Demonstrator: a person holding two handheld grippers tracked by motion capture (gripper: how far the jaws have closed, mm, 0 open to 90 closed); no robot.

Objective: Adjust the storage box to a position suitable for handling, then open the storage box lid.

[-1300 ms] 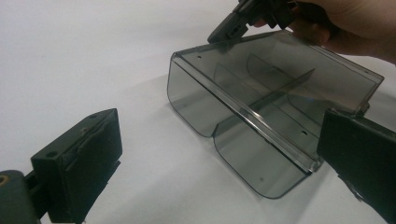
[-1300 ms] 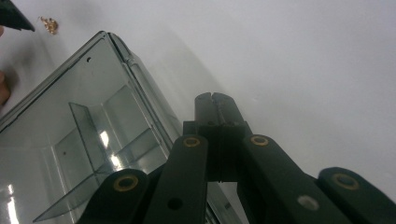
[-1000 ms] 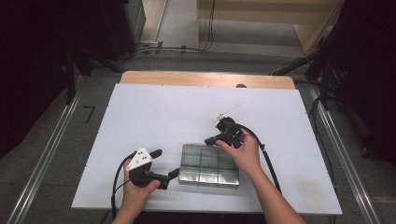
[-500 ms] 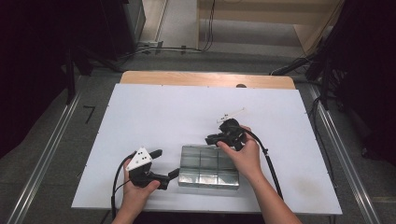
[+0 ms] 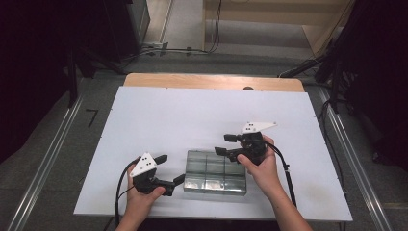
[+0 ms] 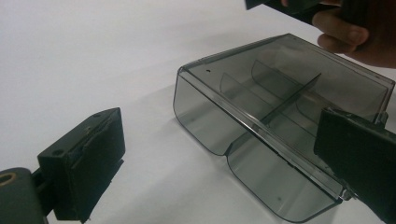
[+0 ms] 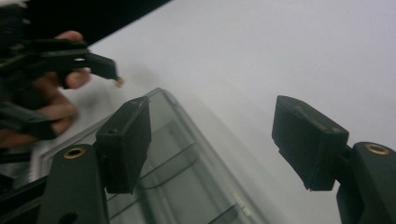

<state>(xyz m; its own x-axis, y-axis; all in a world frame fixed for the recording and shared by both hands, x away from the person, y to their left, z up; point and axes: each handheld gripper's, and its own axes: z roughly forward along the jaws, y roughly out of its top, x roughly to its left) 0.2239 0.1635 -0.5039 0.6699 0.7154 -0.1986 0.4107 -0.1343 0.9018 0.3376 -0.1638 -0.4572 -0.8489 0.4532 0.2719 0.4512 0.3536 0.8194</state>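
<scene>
A clear grey plastic box (image 5: 216, 171) with inner dividers lies flat near the front of the white table top (image 5: 192, 115). My left gripper (image 5: 169, 168) is open at the box's left end, one jaw close against its near left corner. In the left gripper view the box (image 6: 280, 93) lies between and beyond the left gripper (image 6: 224, 135) jaws. My right gripper (image 5: 226, 144) hovers at the box's far right corner. Its jaws have just been opening and nothing is between them. In the right gripper view the right gripper (image 7: 212, 121) stands over the box (image 7: 177, 177) edge.
The white top rests on a wooden table whose far edge (image 5: 214, 82) shows behind it. Metal rails (image 5: 48, 159) run along the floor on both sides. Cables (image 5: 168, 48) lie on the floor at the back. Bare white surface stretches behind and beside the box.
The right gripper's jaws went from shut to open, and that hand shifted a little to the right, off the box's far edge. The left gripper and the box kept still.
</scene>
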